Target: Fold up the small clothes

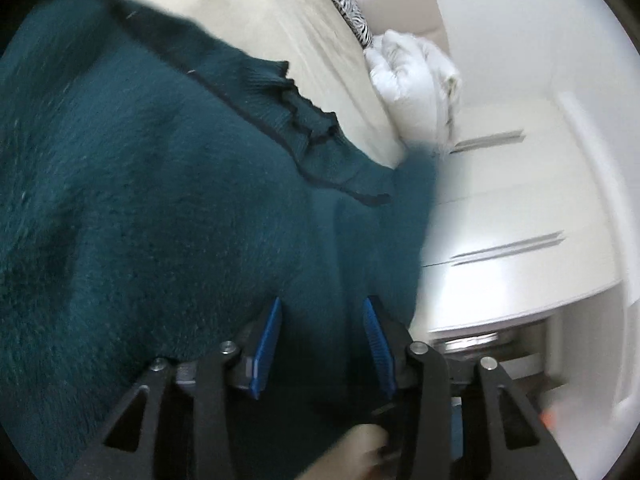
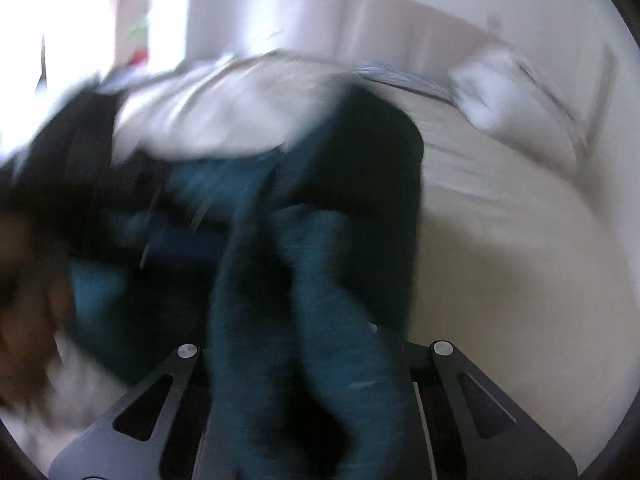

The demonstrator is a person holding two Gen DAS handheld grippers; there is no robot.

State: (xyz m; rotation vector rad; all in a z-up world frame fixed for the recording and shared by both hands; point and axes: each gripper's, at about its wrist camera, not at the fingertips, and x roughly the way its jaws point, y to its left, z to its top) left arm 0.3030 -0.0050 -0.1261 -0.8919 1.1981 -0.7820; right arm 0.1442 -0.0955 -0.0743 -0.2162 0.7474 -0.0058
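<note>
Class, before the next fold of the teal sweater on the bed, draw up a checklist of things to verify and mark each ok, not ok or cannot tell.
1. Right gripper clamped on the teal sweater: ok; fabric bunches between its shut jaws.
2. Left gripper gripping: not ok; blue pads stand apart around the fabric.
3. Ribbed hem located: ok.
4. Sweater lying flat: not ok; it is bunched.
5. Bed free beyond the sweater: cannot tell; white bundle near the edge.

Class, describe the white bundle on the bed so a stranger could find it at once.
Start at the cream bed. At its edge, beyond the teal sweater, sits the white bundle. Unlike the zebra-striped item beside it, it is plain, puffy and crumpled.
</note>
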